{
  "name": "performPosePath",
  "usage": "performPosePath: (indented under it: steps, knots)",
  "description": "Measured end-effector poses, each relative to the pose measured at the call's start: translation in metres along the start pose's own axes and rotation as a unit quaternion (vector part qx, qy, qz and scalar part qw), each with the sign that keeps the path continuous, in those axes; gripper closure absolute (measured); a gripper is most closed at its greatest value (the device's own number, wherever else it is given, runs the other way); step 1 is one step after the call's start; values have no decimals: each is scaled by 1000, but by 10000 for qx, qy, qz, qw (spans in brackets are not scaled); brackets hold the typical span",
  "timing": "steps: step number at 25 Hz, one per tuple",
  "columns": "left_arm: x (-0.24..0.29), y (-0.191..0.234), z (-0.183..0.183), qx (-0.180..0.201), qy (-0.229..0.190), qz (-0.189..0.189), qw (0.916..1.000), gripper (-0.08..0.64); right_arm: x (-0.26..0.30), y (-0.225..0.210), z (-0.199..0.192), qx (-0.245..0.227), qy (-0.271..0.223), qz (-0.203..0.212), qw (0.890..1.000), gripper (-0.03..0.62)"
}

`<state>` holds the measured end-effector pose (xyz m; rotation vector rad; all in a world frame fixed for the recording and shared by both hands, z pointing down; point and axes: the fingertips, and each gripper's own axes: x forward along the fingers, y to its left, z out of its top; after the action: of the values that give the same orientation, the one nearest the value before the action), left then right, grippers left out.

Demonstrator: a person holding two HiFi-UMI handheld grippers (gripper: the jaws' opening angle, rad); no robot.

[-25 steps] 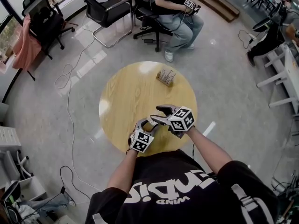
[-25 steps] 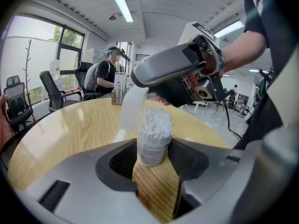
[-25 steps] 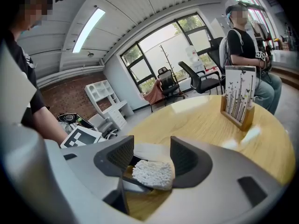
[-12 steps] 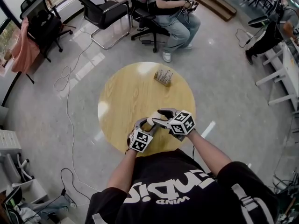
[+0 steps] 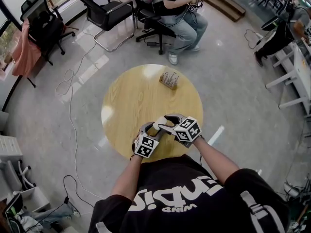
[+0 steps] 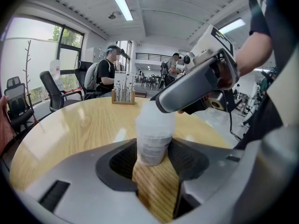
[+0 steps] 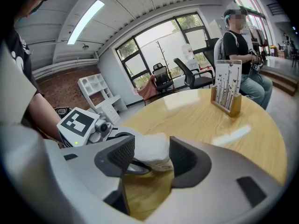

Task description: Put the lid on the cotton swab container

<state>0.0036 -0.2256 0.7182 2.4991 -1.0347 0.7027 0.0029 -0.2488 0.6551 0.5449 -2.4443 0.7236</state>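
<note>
The cotton swab container (image 6: 153,141) stands upright on the round wooden surface (image 5: 130,98), near the edge closest to the person. The left tongs (image 6: 154,158) are clamped on its lower body, 1 pad on each side. The right tongs (image 7: 150,154) are closed on the white lid (image 7: 152,148), which sits right at the container's mouth. I cannot tell whether it is seated or only resting there, since the right tongs cover the rim in the left gripper view.

The likeliest fault is a crooked lid. The right tongs come in at a slant, so pressing down could catch 1 side first and jam it or pop it off. A sideways push could tilt the tall, light container or twist it between the left pads. Releasing too early would drop the lid onto the surface. The card stand (image 5: 169,79) sits well apart and poses no hazard.
</note>
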Motion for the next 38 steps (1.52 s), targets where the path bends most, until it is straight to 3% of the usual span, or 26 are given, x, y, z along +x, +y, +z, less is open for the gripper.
performPosePath:
  steps: [12, 18, 31, 38]
  knots:
    - [3, 1, -1, -37, 1, 11, 10000, 347, 1, -3, -3, -105, -108, -107, 9998, 364]
    - [2, -2, -3, -48, 39, 11, 10000, 347, -1, -7, -11, 502, -162, -30, 9986, 327]
    - [4, -2, -7, 3, 174, 57, 9998, 347, -5, -6, -4, -400, -175, -387, 9983, 322]
    - [3, -2, -10, -37, 244, 150, 9996, 350, -32, -1, 15, -459, -483, -507, 9965, 322]
